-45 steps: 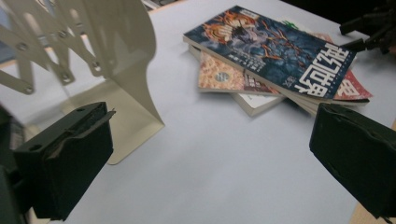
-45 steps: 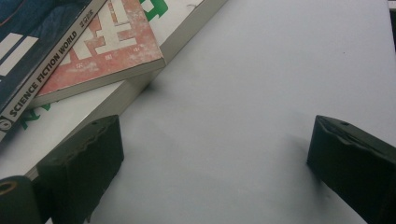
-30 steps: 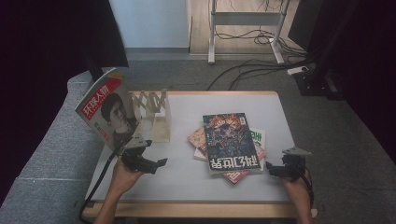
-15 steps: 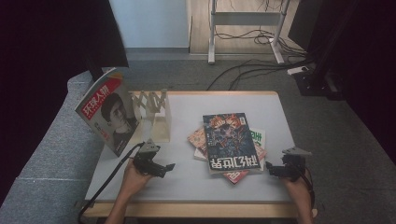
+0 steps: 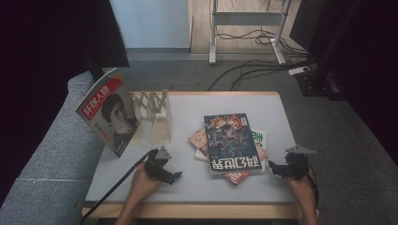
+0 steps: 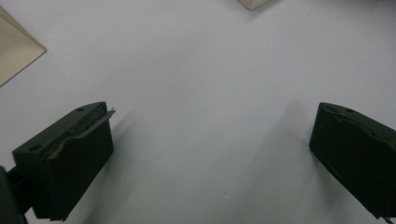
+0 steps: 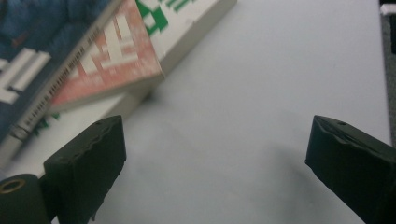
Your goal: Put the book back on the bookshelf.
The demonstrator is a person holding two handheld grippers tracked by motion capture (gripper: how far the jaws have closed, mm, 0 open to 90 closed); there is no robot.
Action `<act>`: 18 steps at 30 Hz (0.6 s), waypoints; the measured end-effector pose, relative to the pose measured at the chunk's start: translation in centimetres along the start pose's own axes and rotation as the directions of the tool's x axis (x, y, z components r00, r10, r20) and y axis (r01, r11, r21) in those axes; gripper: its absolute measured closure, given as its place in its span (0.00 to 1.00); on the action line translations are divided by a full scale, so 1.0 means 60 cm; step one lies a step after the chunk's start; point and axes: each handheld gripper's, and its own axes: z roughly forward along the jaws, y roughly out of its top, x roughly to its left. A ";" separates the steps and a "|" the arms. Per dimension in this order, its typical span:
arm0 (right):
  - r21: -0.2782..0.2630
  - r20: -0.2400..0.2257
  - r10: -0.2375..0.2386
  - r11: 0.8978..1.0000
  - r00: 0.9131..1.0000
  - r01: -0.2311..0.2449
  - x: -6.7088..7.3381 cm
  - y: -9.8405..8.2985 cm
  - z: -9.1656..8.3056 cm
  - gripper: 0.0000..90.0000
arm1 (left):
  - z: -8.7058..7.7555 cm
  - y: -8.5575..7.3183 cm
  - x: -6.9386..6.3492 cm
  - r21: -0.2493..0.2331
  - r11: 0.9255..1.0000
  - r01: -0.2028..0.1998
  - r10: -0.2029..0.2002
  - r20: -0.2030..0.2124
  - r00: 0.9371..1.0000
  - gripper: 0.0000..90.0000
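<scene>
The table (image 5: 220, 101) is a smooth, pale grey rectangle with a light wooden edge, standing on grey carpet. At its far left a wooden rack (image 5: 155, 115) of pale slats, joined by a scissor-like lattice, stands upright; one glossy magazine (image 5: 107, 117) with a red title band and a portrait leans tilted against its left side, jutting past the table's left edge. Right of centre lies a loose stack (image 5: 230, 143) of flat, glossy magazines, at least three: the top one dark blue with large white lettering, a red-orange one and a white one with green print fanning out beneath it. The right gripper view shows their thin paper edges and the red corner overhanging the white one. Two black grippers rest low over the near part of the table, each held in a hand. The left gripper (image 5: 174, 177) sits near left, between rack and stack but well apart from both, its blocky jaws spread wide over bare tabletop, empty. The right gripper (image 5: 272, 167) lies just beside the stack's near right corner, jaws likewise parted and holding nothing.
</scene>
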 end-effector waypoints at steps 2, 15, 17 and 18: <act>-0.008 -0.006 -0.008 1.000 1.000 0.008 0.002 0.009 -0.003 0.04 | 0.000 0.000 0.000 -0.001 1.000 0.003 -0.003 0.000 1.000 0.00; -0.026 -0.102 -0.091 0.996 0.991 0.089 0.056 0.098 0.024 0.00 | 0.000 -0.001 -0.001 -0.002 1.000 0.005 -0.005 -0.007 1.000 0.00; -0.022 -0.111 -0.108 0.994 0.988 0.106 0.064 0.111 0.036 0.00 | 0.000 -0.001 -0.001 -0.002 1.000 0.005 -0.005 -0.007 1.000 0.00; -0.021 -0.114 -0.110 0.994 0.987 0.108 0.066 0.115 0.040 0.00 | 0.000 -0.001 -0.001 -0.002 1.000 0.006 -0.006 -0.006 1.000 0.00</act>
